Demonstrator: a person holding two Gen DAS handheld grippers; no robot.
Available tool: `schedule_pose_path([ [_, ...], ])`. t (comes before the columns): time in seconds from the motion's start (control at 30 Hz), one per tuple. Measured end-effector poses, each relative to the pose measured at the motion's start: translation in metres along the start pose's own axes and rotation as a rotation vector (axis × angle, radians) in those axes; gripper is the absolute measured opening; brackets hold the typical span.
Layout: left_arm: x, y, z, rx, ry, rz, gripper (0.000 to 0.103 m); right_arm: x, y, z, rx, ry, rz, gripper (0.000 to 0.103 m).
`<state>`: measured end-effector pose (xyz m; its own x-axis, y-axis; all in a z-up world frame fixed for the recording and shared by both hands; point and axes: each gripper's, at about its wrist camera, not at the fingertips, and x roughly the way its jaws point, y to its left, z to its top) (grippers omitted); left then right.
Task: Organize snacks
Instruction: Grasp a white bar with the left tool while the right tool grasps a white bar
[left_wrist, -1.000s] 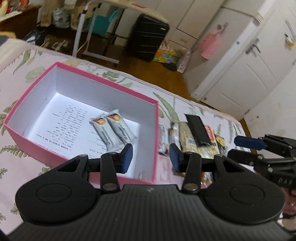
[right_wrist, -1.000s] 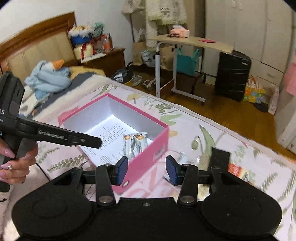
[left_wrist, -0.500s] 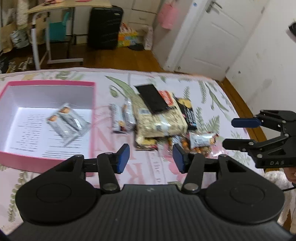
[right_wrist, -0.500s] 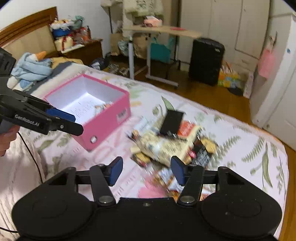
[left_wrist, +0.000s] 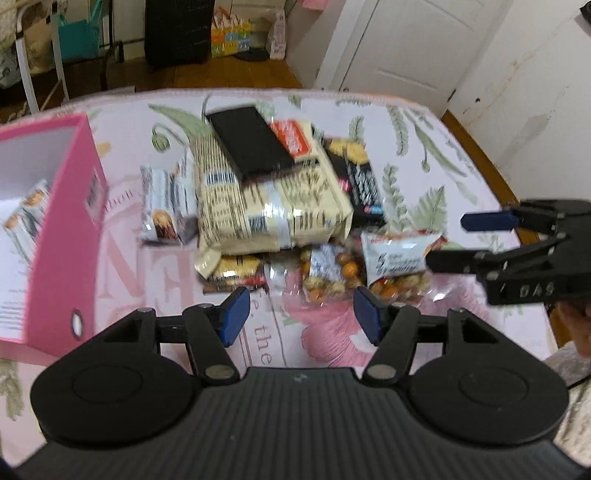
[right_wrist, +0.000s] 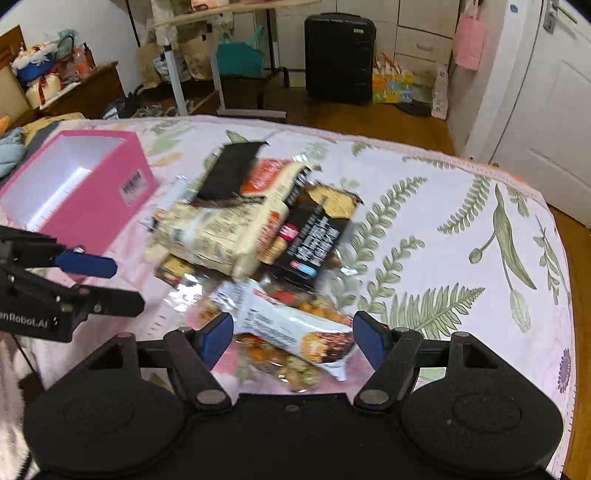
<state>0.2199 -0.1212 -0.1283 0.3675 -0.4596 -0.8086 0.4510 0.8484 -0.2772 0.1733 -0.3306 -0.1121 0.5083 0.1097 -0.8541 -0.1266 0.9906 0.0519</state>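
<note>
A pile of snacks lies on the floral bedspread: a big cream bag (left_wrist: 273, 206) (right_wrist: 218, 229), a black flat pack (left_wrist: 249, 142) on top, a black bar pack (left_wrist: 360, 184) (right_wrist: 314, 240), small silver bars (left_wrist: 166, 206), and nut packets (left_wrist: 332, 273). A white bar packet (right_wrist: 295, 328) lies just in front of my right gripper (right_wrist: 291, 341), between its open fingers. My left gripper (left_wrist: 301, 319) is open and empty, just short of the nut packets. The pink box (left_wrist: 70, 236) (right_wrist: 110, 206) at the left holds two bars (left_wrist: 26, 214).
The bed edge runs along the far side and right, with wood floor beyond. A black suitcase (right_wrist: 338, 55), a folding table (right_wrist: 221, 11) and a white door (right_wrist: 546, 122) stand past the bed. The right gripper also shows in the left wrist view (left_wrist: 480, 236).
Both grippers swung right from the pink box to the snack pile and moved closer. Both jaws have opened wider. The right gripper now straddles the white bar packet.
</note>
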Motion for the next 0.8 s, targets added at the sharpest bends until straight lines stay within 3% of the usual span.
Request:
schedule_pose_path([
  [0.2, 0.025, 0.018, -0.01, -0.052, 0.045, -0.006, 0.061, 0.015, -0.012, -0.008, 0.035, 0.05, -0.012, 0.076],
  [0.47, 0.038, 0.018, -0.015, -0.082, 0.016, -0.064, 0.059, 0.036, 0.0, -0.012, -0.103, 0.079, -0.028, 0.077],
  [0.53, 0.041, 0.016, -0.015, -0.094, 0.012, -0.07, 0.057, 0.04, 0.001, -0.011, -0.136, 0.049, -0.041, 0.084],
  [0.67, 0.036, 0.024, -0.009, -0.095, -0.025, 0.014, 0.057, 0.045, 0.003, -0.008, -0.185, 0.02, -0.019, 0.084],
  [0.77, 0.024, 0.034, -0.005, -0.074, -0.094, 0.15, 0.057, 0.049, 0.006, -0.008, -0.203, 0.001, 0.006, 0.083],
  [0.8, 0.022, 0.037, -0.004, -0.076, -0.108, 0.187, 0.057, 0.049, 0.008, -0.008, -0.21, -0.001, 0.003, 0.079],
])
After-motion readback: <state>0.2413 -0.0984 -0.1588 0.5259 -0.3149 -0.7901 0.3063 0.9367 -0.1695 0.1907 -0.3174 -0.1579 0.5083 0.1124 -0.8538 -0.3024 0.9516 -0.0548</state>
